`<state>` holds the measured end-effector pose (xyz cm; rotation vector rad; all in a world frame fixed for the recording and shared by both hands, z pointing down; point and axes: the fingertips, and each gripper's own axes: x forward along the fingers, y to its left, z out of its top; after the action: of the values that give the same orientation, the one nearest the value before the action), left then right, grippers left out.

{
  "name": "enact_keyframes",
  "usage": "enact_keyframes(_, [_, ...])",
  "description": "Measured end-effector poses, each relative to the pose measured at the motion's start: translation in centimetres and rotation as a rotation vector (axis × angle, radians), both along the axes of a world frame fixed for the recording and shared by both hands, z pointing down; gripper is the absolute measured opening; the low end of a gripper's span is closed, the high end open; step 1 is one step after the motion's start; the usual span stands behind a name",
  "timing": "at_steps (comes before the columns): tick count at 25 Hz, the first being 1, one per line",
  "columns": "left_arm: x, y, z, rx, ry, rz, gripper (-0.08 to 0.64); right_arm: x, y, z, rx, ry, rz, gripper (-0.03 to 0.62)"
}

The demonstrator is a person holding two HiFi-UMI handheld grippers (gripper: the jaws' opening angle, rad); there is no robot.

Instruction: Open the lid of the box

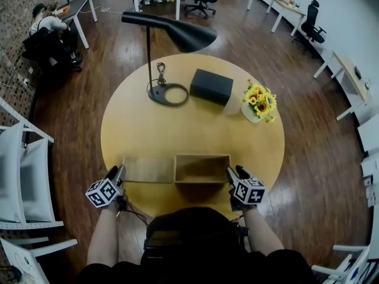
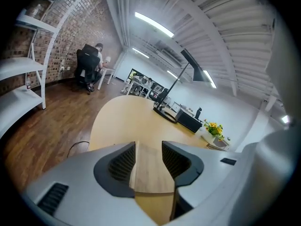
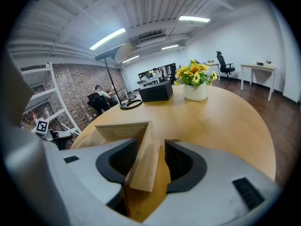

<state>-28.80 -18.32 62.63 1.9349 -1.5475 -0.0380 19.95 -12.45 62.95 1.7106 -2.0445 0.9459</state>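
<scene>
The wooden box (image 1: 201, 157) stands open near the front edge of the round table (image 1: 148, 129). Its lid (image 1: 148, 169) lies flat on the table to the left of it. My left gripper (image 1: 118, 172) is at the lid's left end. In the left gripper view the lid (image 2: 150, 173) fills the gap of my left gripper (image 2: 148, 147), with both pads against it. My right gripper (image 1: 232, 173) is at the box's right end. In the right gripper view the box wall (image 3: 143, 164) stands between the jaws of my right gripper (image 3: 151, 145), leaning on the left pad with a gap to the right pad.
Farther back on the table are a black desk lamp (image 1: 169, 31), a black case (image 1: 211, 86) and a vase of yellow flowers (image 1: 259, 102). White chairs (image 1: 18, 176) stand to the left. A person (image 1: 47, 25) sits at a desk at the far left.
</scene>
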Motion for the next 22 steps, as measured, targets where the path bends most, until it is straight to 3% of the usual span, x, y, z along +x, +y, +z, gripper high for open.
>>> enact_keyframes(4, [-0.6,0.5,1.2,-0.038,-0.006,-0.021,0.169,-0.4,-0.1,-0.5,0.004,-0.007,-0.01,0.189])
enact_keyframes(14, [0.1,0.7,3.0,-0.115,-0.058,0.025,0.169,-0.3,-0.2,-0.3,-0.001,0.014,-0.026,0.189])
enact_keyframes(18, [0.2,0.4,1.3,-0.055,-0.006,0.015,0.169,-0.2,-0.2,-0.6,0.028,0.024,-0.019,0.189])
enact_keyframes(22, [2.0,-0.2,-3.7,0.097,0.059,0.054,0.167,0.9,-0.2,-4.3,0.157,0.003,0.03,0.189])
